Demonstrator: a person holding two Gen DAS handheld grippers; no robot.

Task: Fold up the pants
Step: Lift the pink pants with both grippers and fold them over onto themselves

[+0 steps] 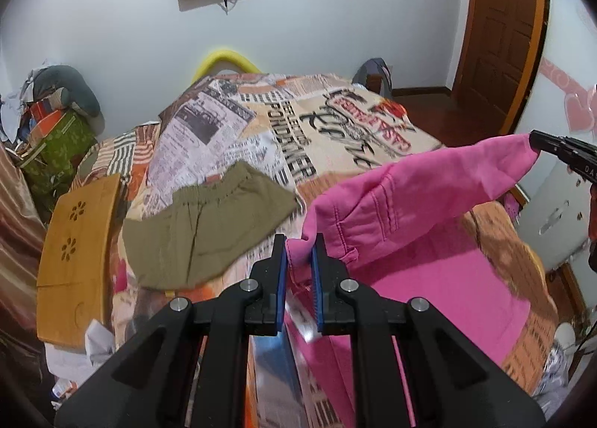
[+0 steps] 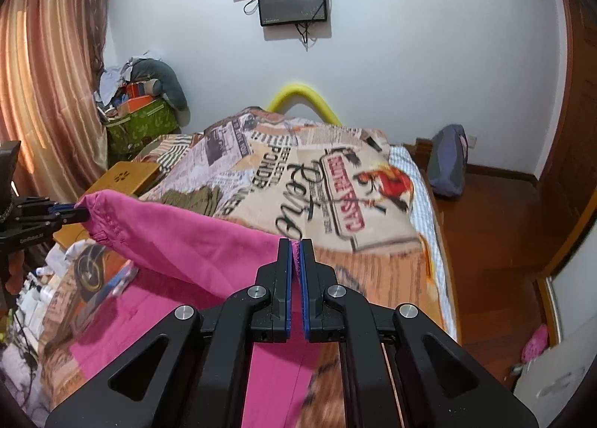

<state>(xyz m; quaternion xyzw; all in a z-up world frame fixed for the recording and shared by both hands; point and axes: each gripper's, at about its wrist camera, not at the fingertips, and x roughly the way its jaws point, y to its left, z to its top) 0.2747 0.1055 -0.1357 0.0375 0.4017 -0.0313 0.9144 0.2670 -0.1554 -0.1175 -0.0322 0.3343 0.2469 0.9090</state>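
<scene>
Bright pink pants (image 1: 421, 204) hang stretched above the bed between both grippers. My left gripper (image 1: 299, 241) is shut on one corner of the pink cloth, which bunches between its blue pads. In the right wrist view my right gripper (image 2: 297, 242) is shut on the other corner of the pink pants (image 2: 194, 241). Each gripper shows in the other's view: the right gripper (image 1: 535, 142) at the far right, the left gripper (image 2: 80, 212) at the far left, both pinching the raised edge. The lower part of the pants lies on the bedspread.
Folded olive-green shorts (image 1: 209, 222) lie on the printed bedspread (image 1: 335, 118) beyond the pink pants. A wooden lap tray (image 1: 74, 241) rests at the bed's left edge by cluttered bags (image 1: 56, 144). Wooden floor (image 2: 503, 241) and a door (image 1: 503, 36) are on the right.
</scene>
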